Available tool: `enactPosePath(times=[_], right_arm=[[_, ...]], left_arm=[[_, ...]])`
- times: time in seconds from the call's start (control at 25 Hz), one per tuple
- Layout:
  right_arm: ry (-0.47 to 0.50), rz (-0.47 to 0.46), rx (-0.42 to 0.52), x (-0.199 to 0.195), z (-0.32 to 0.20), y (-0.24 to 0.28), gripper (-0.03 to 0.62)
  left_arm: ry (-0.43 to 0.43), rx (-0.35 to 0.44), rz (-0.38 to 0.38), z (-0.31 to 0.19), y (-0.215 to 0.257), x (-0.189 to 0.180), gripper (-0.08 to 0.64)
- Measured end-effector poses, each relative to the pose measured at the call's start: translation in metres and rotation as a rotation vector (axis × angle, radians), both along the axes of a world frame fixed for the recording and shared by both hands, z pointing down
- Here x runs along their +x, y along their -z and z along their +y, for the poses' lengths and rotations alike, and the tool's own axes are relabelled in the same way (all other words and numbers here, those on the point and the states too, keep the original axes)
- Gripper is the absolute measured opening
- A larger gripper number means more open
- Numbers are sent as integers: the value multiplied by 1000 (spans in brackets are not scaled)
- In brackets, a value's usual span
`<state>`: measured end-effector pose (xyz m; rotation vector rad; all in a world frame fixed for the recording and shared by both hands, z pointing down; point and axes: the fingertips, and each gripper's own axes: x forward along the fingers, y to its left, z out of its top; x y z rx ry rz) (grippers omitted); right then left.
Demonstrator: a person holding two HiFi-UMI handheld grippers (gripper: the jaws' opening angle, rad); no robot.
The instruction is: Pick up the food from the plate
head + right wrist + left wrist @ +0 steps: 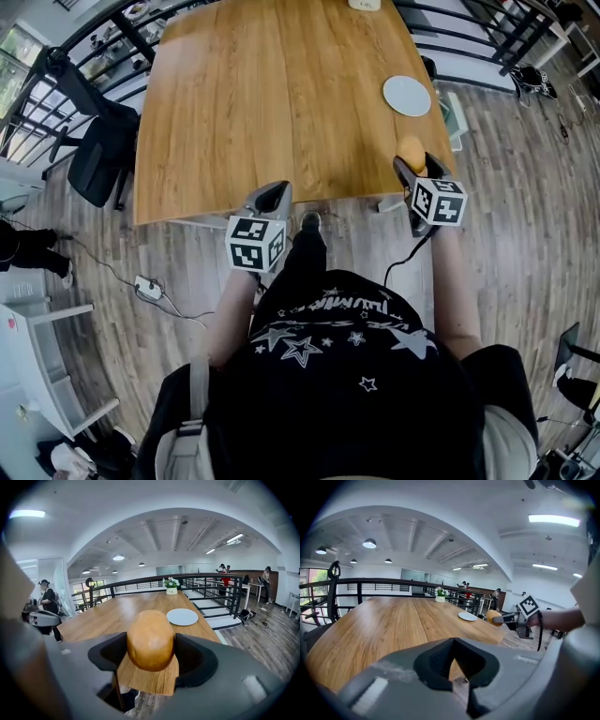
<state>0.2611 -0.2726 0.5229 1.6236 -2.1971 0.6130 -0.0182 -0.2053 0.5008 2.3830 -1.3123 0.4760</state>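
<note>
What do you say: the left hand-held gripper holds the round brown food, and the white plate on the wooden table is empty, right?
Wrong side: it is the right hand-held gripper that holds the round brown food, as the right gripper view shows. The white plate on the wooden table is indeed empty.

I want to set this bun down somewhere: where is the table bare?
The table is bare across its left and middle, from the near edge to the far flower pot. Only the plate sits near the right edge; nowhere is crowded.
</note>
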Motion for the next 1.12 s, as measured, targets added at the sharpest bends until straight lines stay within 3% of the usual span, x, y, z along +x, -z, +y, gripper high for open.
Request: enactPosePath(times=[0.64, 1.12], right_arm=[[73, -45, -19, -17, 99, -4, 322], [108, -42, -8, -64, 117, 4, 322]], left_arm=[[11, -34, -35, 111, -2, 15, 2], [35, -18, -28, 138, 7, -27, 2]])
